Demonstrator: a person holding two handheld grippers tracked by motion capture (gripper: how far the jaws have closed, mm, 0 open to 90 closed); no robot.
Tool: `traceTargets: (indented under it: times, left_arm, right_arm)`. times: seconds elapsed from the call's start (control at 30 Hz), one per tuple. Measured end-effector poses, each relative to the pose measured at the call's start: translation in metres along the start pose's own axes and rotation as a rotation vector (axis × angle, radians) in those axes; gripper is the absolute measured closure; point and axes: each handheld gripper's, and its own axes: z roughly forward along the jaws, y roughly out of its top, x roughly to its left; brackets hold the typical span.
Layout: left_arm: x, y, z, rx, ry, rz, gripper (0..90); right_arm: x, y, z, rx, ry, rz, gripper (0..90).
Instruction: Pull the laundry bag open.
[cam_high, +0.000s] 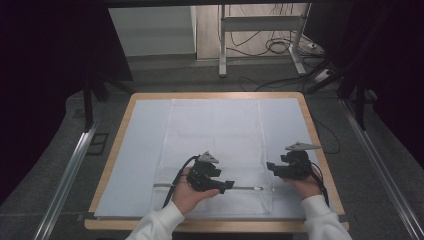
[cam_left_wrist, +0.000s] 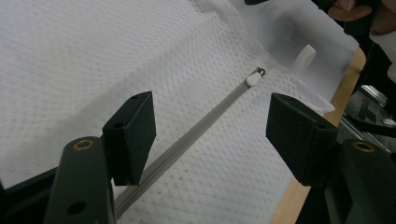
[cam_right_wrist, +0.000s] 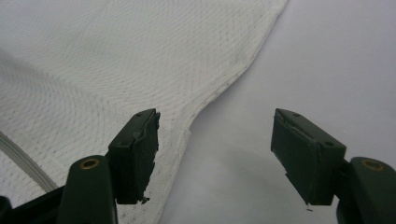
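A: Can you follow the zipper (cam_left_wrist: 187, 140) all the way back from the left claw (cam_left_wrist: 210, 135)?

B: No. Its near end runs under the left-hand jaw and off the bottom edge. In the right gripper view, a short stretch of it beside the right claw (cam_right_wrist: 215, 154) is cut off at the left border.

A: And the mesh bag (cam_right_wrist: 116, 60)?

B: Cropped by the top and left edges there. From above, the zipper pull (cam_high: 257, 188) between the claws is too small to make out.

A: The tabletop (cam_high: 320, 150)?

B: Its near edge is partly covered by the white sleeves (cam_high: 155, 225).
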Motion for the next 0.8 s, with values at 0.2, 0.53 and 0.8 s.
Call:
traceTargets:
  times: [0.2, 0.53, 0.8]
  left_arm:
    - [-0.006, 0.002, 0.008, 0.013, -0.010, 0.001, 33.4]
    - [-0.016, 0.006, 0.024, 0.040, -0.039, -0.002, 34.7]
    - [-0.020, 0.010, 0.034, 0.053, -0.071, -0.015, 34.9]
  right_arm:
    - [0.000, 0.000, -0.001, -0.004, 0.001, 0.000, 31.2]
    - [0.000, 0.001, -0.001, -0.007, -0.001, -0.001, 31.1]
    - [-0.001, 0.000, -0.002, -0.012, -0.011, 0.004, 31.1]
